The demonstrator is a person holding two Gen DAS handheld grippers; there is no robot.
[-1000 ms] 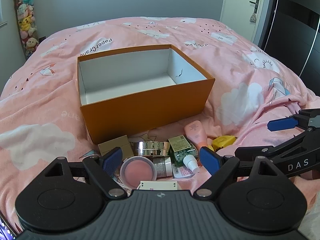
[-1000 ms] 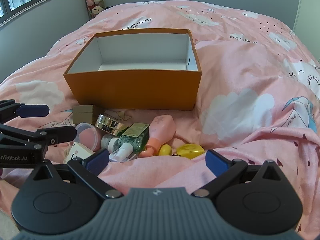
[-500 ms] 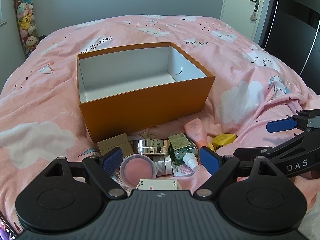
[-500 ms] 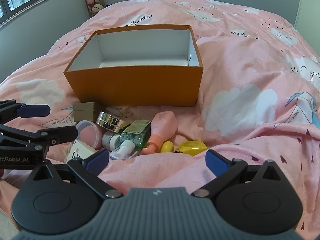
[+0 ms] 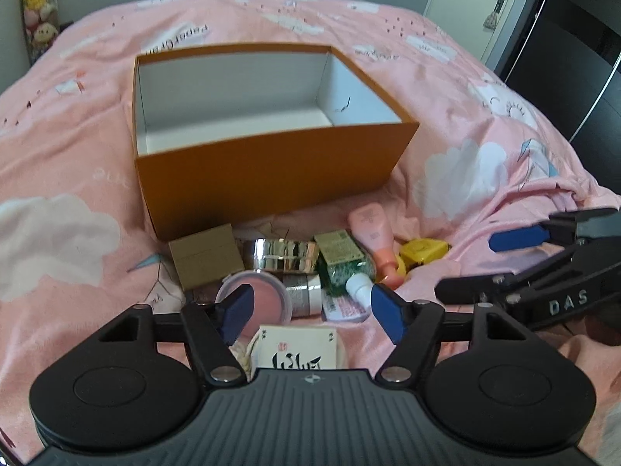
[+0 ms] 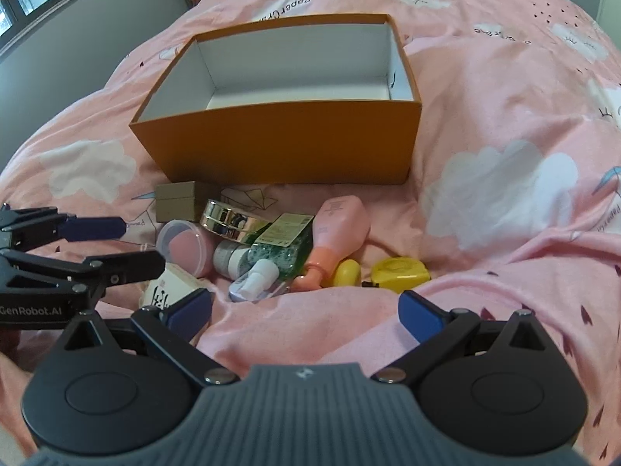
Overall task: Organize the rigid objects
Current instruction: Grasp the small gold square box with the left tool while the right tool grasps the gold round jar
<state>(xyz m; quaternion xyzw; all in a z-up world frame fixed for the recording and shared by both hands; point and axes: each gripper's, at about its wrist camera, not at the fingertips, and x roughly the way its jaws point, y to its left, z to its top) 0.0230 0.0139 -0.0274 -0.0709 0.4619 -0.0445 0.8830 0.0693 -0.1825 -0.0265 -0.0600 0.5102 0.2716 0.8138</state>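
Pink cloud-print bedding under an orange box and a bright scatter of small items

The bedspread (image 6: pixel 504 124) is pink with white clouds and small dark specks. The box (image 6: pixel 279 147) is orange outside and white inside. At six o'clock from it lie a tan carton (image 6: pixel 175 201), a mirror-silver tin (image 6: pixel 229 220), a clear tub (image 6: pixel 185 247) with pink contents, a green speckled bottle (image 6: pixel 277 250) with a white cap, a pink bottle (image 6: pixel 337 229) with a coral neck, and at five o'clock a yellow tape measure (image 6: pixel 399 273). A white card (image 5: pixel 297 353) bears black script. Both grippers, left gripper (image 5: pixel 312 312) and right gripper (image 6: pixel 304 310), are black with blue pads.
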